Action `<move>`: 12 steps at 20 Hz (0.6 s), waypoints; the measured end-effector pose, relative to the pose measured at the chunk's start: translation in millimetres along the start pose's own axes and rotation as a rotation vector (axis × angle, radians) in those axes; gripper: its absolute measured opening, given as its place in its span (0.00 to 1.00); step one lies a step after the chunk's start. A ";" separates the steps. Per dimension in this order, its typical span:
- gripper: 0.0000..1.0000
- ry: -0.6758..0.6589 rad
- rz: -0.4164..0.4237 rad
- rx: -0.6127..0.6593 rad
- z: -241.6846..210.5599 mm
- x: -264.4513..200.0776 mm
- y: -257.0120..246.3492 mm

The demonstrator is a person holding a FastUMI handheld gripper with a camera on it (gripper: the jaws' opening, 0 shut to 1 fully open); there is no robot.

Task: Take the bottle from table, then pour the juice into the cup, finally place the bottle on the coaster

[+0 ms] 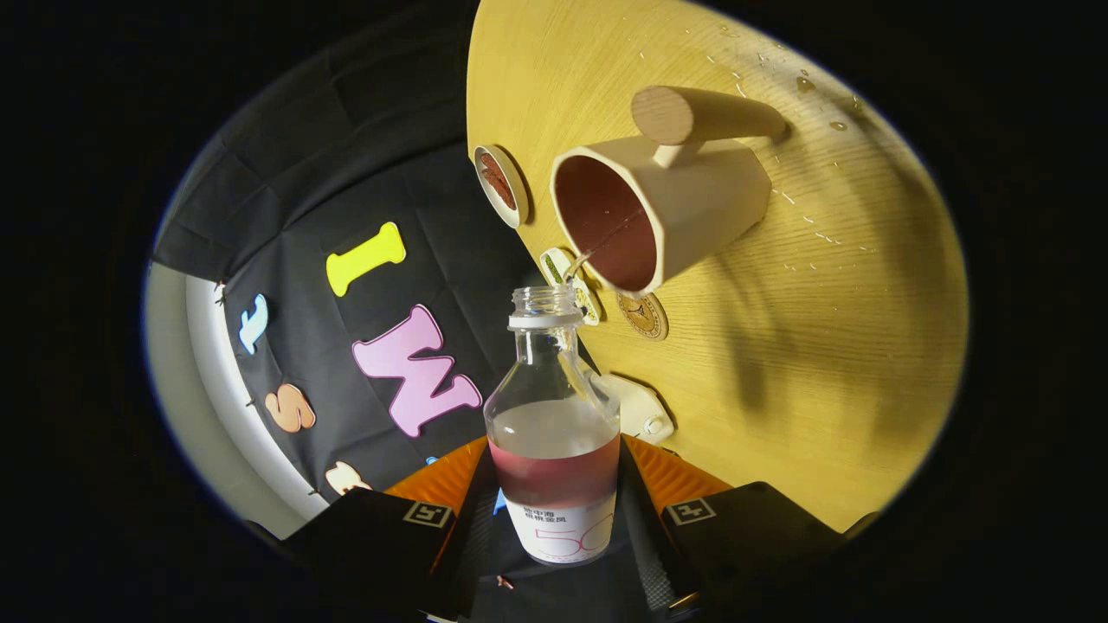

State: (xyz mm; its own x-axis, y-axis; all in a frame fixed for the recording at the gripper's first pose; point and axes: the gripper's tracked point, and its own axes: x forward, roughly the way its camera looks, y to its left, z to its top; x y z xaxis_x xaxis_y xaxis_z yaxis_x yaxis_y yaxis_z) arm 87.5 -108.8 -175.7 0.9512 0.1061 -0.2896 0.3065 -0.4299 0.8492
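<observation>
The hand-held gripper [554, 519] clamps the bottle [554, 433] low at its label; tipped toward the cup [645, 212], it pours (smooth, light, likely slippery).

The gripper [554, 510] camera, rolled sideways, looks closely along its fingers across the table [779, 363].

Warm bright table [779, 346], soft shadows, fisheye bending at edges, sharp focus
</observation>
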 end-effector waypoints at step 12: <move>0.74 0.034 0.000 0.079 -6.3 -4.2 14.2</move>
State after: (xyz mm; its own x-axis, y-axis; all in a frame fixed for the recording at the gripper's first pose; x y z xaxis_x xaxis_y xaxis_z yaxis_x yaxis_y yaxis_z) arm 88.0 -109.7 -159.6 0.9524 0.1361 -0.2727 0.3037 -0.4995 0.8114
